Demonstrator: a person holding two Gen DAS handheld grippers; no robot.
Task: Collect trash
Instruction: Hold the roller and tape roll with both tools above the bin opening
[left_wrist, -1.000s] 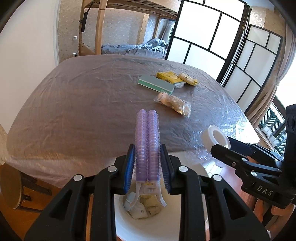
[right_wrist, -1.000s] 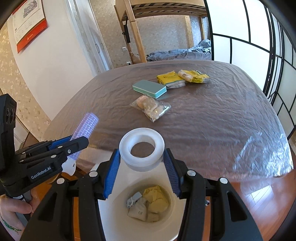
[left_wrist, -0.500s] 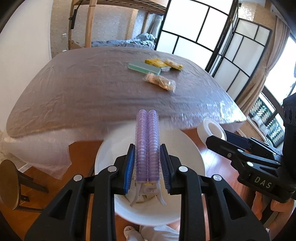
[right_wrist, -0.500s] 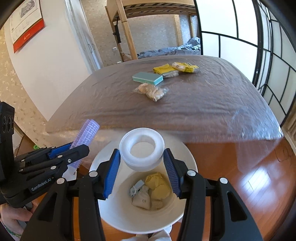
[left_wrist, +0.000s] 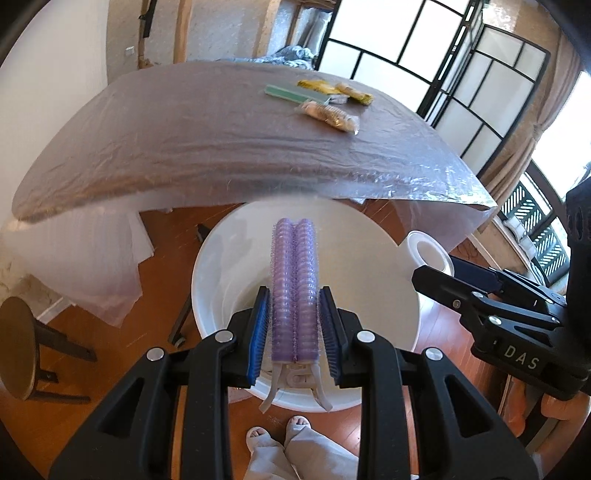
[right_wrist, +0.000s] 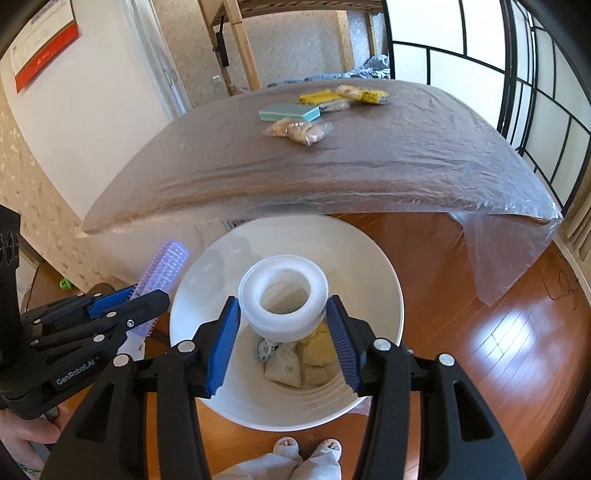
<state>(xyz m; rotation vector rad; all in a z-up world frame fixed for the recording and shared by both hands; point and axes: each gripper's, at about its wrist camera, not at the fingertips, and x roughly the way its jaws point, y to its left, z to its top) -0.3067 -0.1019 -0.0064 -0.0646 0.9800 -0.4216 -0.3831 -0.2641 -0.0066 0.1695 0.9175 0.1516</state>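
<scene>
bedroom, wood floor, white bin (right_wrist: 192, 321) below worktop (right_wrist: 369, 162) edge | left gripper (left_wrist: 295, 328) fingers clenched on purple hair roller (left_wrist: 294, 280), right gripper (right_wrist: 284, 328) grasping white tape roll (right_wrist: 282, 304), both over bin | done: some trash in bin | left: drop both; snack bags (right_wrist: 299, 131), green box (right_wrist: 288, 112) on worktop
</scene>
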